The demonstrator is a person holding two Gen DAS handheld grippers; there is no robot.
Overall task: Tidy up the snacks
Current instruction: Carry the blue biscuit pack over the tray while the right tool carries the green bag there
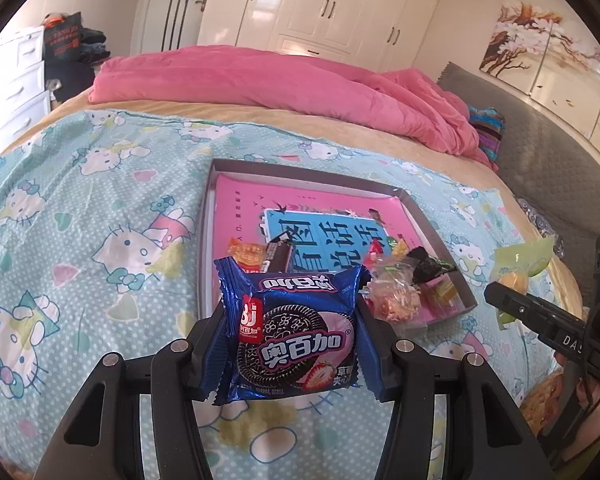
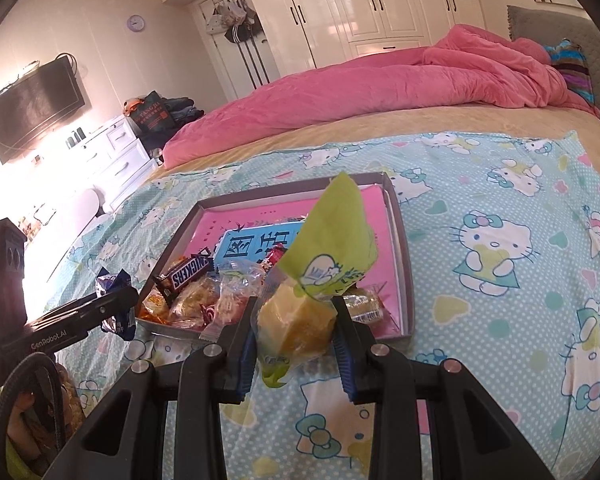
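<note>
My left gripper (image 1: pixel 290 344) is shut on a blue cookie pack (image 1: pixel 296 332) with a sandwich cookie and strawberry printed on it, held upright above the bedsheet just in front of the tray. My right gripper (image 2: pixel 296 332) is shut on a clear packet with a yellow cake and green top (image 2: pixel 300 312), also lifted near the tray's front edge. The shallow grey tray (image 1: pixel 212 208) (image 2: pixel 404 240) lies on the bed with a pink and blue book inside. Several wrapped snacks (image 2: pixel 204 292) are piled at its near end, among them a Snickers bar (image 2: pixel 192 270).
The bed carries a turquoise cartoon-cat sheet (image 1: pixel 80 208) and a bunched pink duvet (image 1: pixel 260 84) behind the tray. A grey headboard (image 1: pixel 540 160) stands at the right. White drawers (image 2: pixel 116 152) and wardrobes line the far walls. The right gripper (image 1: pixel 540 316) shows at the left view's edge.
</note>
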